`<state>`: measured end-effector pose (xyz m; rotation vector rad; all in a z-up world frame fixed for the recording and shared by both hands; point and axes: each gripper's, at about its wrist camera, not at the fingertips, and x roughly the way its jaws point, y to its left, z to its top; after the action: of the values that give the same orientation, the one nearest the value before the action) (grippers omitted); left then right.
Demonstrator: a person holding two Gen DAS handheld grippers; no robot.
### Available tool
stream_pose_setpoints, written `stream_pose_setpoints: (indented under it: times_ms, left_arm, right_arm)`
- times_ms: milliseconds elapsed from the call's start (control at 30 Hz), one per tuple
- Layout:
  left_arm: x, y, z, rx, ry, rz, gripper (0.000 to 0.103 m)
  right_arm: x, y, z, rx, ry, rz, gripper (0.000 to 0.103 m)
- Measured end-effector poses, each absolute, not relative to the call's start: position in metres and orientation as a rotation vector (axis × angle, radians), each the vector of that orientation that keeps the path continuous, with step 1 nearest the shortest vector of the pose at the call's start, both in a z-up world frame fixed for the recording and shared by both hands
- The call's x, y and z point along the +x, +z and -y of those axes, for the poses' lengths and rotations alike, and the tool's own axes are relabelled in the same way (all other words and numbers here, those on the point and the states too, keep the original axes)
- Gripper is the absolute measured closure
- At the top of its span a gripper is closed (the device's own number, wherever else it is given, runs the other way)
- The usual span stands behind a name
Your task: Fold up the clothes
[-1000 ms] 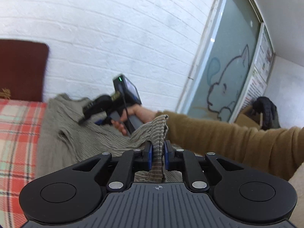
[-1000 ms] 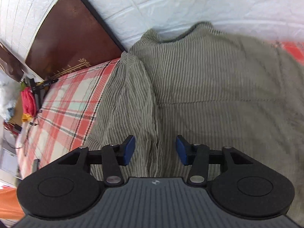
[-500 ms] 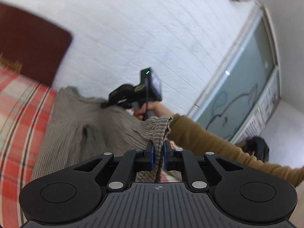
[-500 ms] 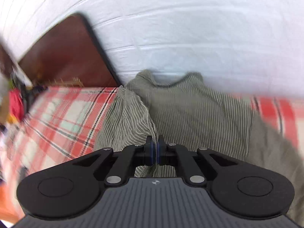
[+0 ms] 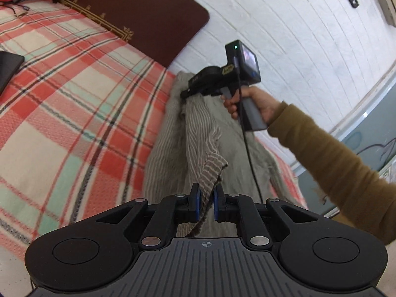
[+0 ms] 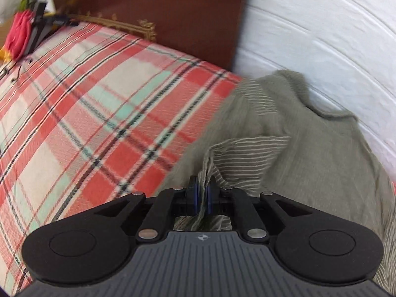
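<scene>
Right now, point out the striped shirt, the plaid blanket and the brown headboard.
striped shirt [image 5: 198,138], left wrist view, on the lifted striped fold.
plaid blanket [image 5: 74,104], left wrist view, on a bare red check.
brown headboard [image 5: 138,17], left wrist view, on its dark face.

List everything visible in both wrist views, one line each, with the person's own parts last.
Striped garment: one, grey-green, on the bed by the wall, an edge pinched in each gripper.
Plaid blanket: one, red, cream and mint, covering the bed.
Headboard: one, dark brown with gold trim, at the bed's far end.
Brick wall: one, white, beside the bed.
Dark flat object: one, black, at the blanket's left edge; unclear what it is.
Red cloth: one, beyond the bed's corner.
Left gripper: black, blue pads, jaws opening, cloth between them.
Right gripper: black, jaws opening, cloth between them.
Sleeve: one, mustard, on the arm holding the right gripper.
</scene>
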<state>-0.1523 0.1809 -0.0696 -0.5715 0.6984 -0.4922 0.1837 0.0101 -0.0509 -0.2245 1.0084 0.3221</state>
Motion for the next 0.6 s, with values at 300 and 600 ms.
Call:
stream_pose_setpoints:
  times_ms: [300, 600]
  left_arm:
    - [-0.147, -0.098, -0.187, -0.553, -0.455, -0.812, 0.071]
    - [-0.153, -0.089, -0.185, -0.514, -0.46, -0.79, 0.068]
  right_arm:
    - [0.161, -0.01, 0.034, 0.04, 0.432, -0.886, 0.041]
    - [0.07, -0.068, 0.158, 0.736, 0.579, -0.995, 0.044]
